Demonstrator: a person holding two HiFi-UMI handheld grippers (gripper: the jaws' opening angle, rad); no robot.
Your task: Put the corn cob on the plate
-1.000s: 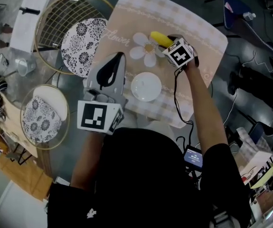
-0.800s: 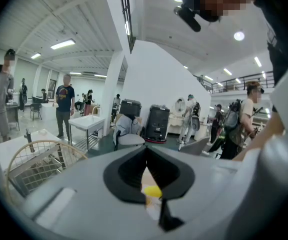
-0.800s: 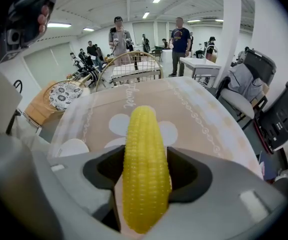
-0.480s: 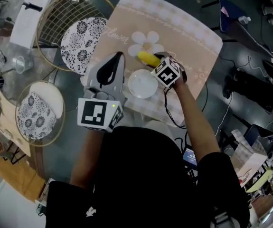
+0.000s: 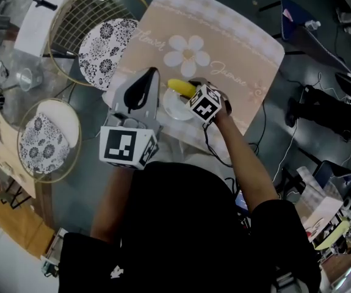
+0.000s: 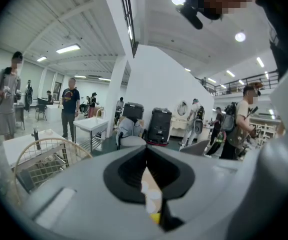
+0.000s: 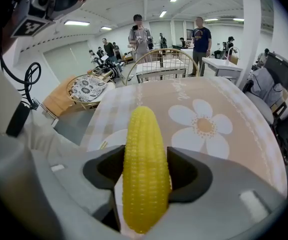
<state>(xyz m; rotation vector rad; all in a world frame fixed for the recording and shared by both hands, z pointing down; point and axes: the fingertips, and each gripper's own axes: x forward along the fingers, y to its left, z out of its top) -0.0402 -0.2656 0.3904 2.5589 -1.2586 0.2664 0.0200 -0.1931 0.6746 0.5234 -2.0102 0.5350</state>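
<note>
Floral mat (image 5: 242,47) — one corn cob (image 7: 145,159) in right tool (image 7: 145,181), one plate (image 5: 170,107)

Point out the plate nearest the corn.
The plain white plate on the placemat, right by the corn cob; both floral plates lie off it, further left.

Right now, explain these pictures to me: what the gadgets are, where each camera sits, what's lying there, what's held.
No robot here: a person holds a hand tool with two fingers in each hand. The top-down picture comes from a camera on the head; the other two ride on the tools, looking along their fingers. On the table lie a flowered placemat, a small white plate and two wire baskets. The right gripper is clamped on a yellow corn cob, over the plate. The left gripper is shut and empty.
</note>
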